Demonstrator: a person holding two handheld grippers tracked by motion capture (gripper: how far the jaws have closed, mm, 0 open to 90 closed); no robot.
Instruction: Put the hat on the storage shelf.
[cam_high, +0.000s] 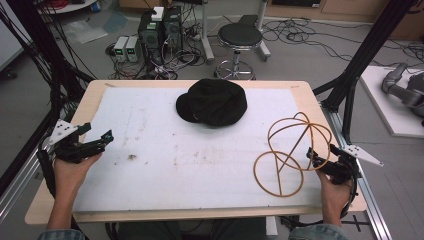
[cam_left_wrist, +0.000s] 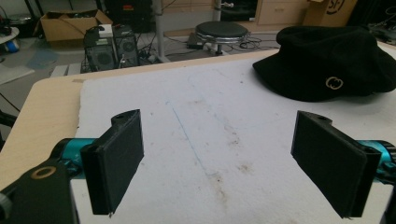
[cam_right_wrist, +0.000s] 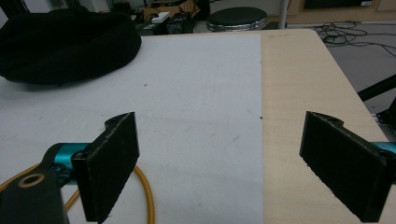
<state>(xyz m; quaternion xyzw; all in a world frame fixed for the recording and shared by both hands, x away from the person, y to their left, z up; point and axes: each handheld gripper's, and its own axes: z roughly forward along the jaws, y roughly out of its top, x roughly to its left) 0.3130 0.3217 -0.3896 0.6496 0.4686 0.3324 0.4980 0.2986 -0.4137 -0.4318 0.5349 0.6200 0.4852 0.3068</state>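
Note:
A black cap (cam_high: 212, 101) with a small gold emblem lies on the white mat (cam_high: 165, 150) at the table's far middle. An orange wire hat frame (cam_high: 290, 150), made of a flat ring and a domed cage, stands at the right. My left gripper (cam_high: 105, 137) rests at the mat's left edge, its jaws wide apart with nothing between them, and the cap (cam_left_wrist: 327, 60) lies far ahead to its right. My right gripper (cam_high: 311, 156) sits just right of the wire frame, jaws open and empty. A piece of the frame's ring (cam_right_wrist: 147, 196) runs under its left jaw, with the cap (cam_right_wrist: 65, 44) beyond.
The wooden table (cam_high: 320, 107) shows as a bare strip around the mat. Past its far edge stand a black stool (cam_high: 239, 37), computer boxes (cam_high: 160, 30) and tangled cables on the floor. Black frame posts (cam_high: 365, 55) rise at both sides.

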